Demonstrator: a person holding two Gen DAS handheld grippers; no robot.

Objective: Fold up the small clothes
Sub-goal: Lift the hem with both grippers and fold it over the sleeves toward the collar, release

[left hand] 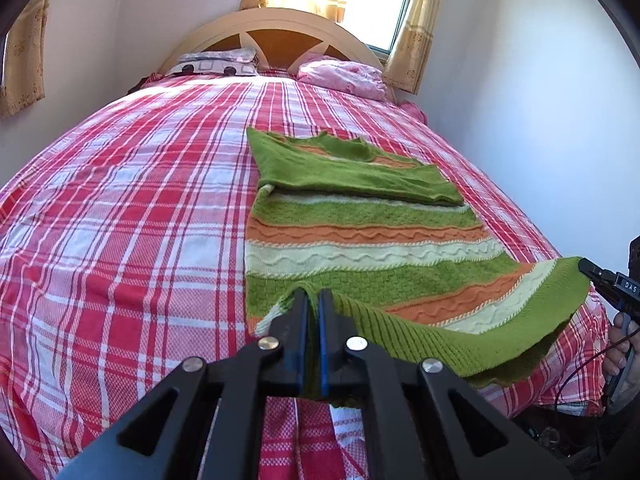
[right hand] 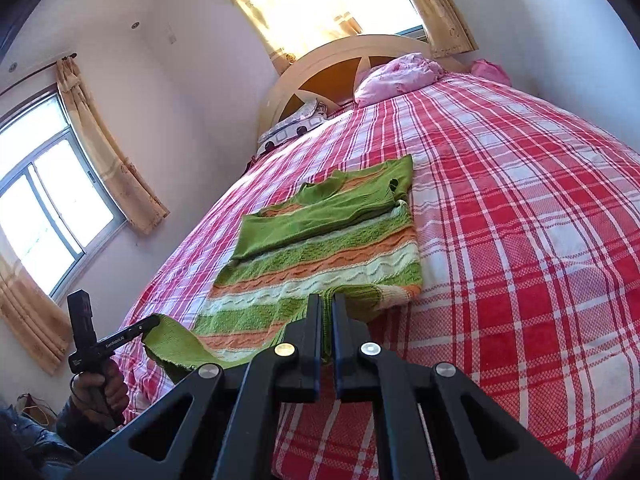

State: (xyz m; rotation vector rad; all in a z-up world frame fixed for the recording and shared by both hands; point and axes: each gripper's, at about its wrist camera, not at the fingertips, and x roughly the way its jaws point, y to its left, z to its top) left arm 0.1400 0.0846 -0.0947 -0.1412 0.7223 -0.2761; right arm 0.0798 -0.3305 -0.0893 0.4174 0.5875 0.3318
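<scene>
A small knit sweater (left hand: 360,216) with green, orange and white stripes lies on the bed, sleeves folded across its chest. It also shows in the right wrist view (right hand: 320,248). My left gripper (left hand: 314,296) is shut on one corner of the sweater's green ribbed hem. My right gripper (right hand: 327,300) is shut on the other hem corner. The hem is lifted a little off the bed between the two grippers. Each gripper shows in the other's view, the right gripper (left hand: 584,266) at the hem's far end, the left gripper (right hand: 154,322) likewise.
The bed has a red and white plaid sheet (left hand: 120,200). A pink pillow (left hand: 344,76) and a patterned pillow (left hand: 216,62) lie by the wooden headboard (left hand: 280,28). A white wall (left hand: 520,100) runs along one side. Curtained windows (right hand: 48,200) are behind.
</scene>
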